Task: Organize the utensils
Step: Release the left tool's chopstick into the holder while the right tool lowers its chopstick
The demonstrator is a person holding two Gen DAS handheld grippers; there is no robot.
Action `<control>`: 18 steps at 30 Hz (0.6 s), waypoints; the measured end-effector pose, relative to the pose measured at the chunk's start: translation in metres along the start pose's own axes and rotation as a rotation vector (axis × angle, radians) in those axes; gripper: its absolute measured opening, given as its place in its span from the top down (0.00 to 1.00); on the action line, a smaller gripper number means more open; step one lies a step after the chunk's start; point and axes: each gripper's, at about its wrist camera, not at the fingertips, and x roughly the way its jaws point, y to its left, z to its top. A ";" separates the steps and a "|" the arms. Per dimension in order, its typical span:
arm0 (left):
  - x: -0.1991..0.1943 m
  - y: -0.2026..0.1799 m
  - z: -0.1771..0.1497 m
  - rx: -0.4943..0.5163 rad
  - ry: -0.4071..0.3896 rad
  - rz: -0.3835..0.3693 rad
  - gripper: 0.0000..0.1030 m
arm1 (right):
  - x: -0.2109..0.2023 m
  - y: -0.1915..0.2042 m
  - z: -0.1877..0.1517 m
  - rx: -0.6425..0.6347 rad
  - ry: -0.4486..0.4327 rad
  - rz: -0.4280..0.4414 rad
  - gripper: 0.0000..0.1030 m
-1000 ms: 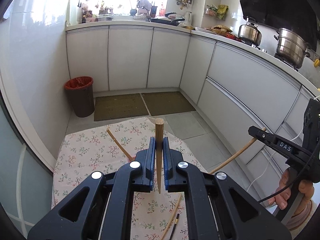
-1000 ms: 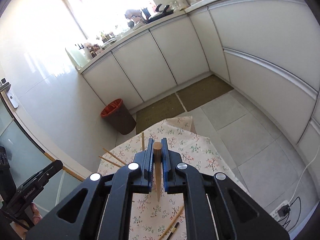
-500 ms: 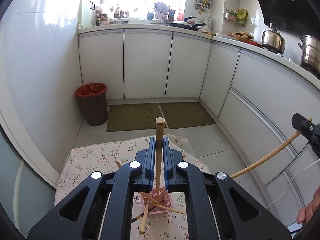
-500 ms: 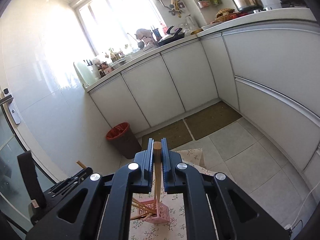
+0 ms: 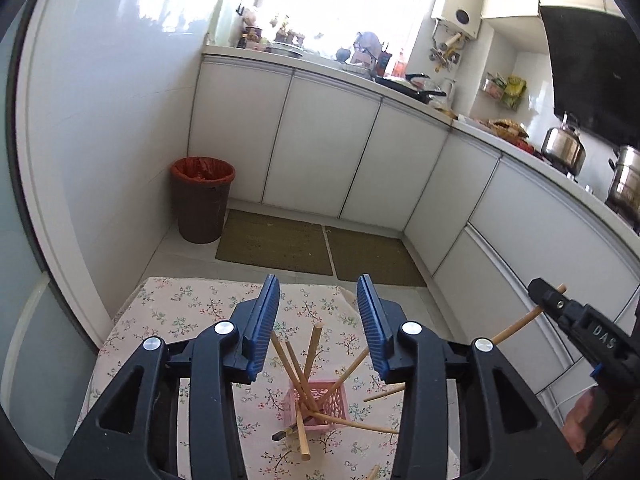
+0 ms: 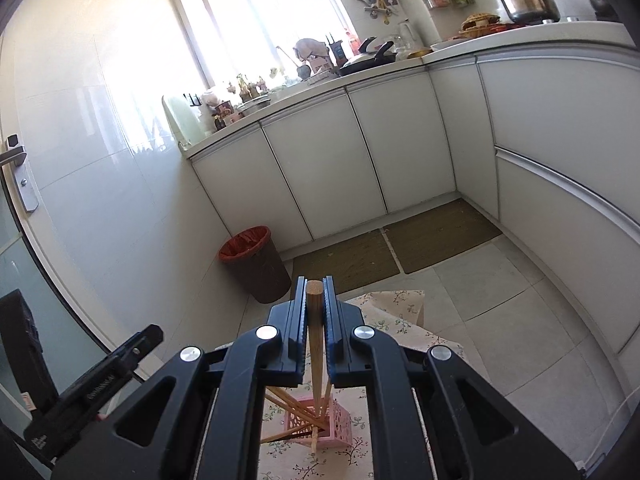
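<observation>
Directly below the spread left gripper (image 5: 318,322) sits the pink basket (image 5: 318,406) of chopsticks; the right gripper (image 6: 315,326) pinches one chopstick (image 6: 315,344) upright over it.

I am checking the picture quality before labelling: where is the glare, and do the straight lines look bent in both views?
Left wrist view: the window is blown out to white, glare falls on the wall tiles, and the cabinet edges bow toward the rim. Right wrist view: the window is also overexposed, the tiles shine, and the counter curves; the chopstick stays sharp.
</observation>
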 end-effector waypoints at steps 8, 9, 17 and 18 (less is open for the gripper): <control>-0.007 0.025 -0.009 -0.024 0.031 0.010 0.60 | 0.033 0.018 -0.020 -0.052 0.040 -0.021 0.93; -0.006 0.028 -0.011 -0.029 0.036 0.012 0.60 | 0.037 0.020 -0.025 -0.058 0.048 -0.022 0.93; -0.029 0.045 -0.009 -0.058 0.008 0.001 0.57 | 0.031 0.045 -0.041 -0.119 0.062 0.001 0.89; -0.033 0.045 -0.009 -0.061 0.005 -0.004 0.56 | 0.021 0.048 -0.038 -0.126 0.048 0.006 0.89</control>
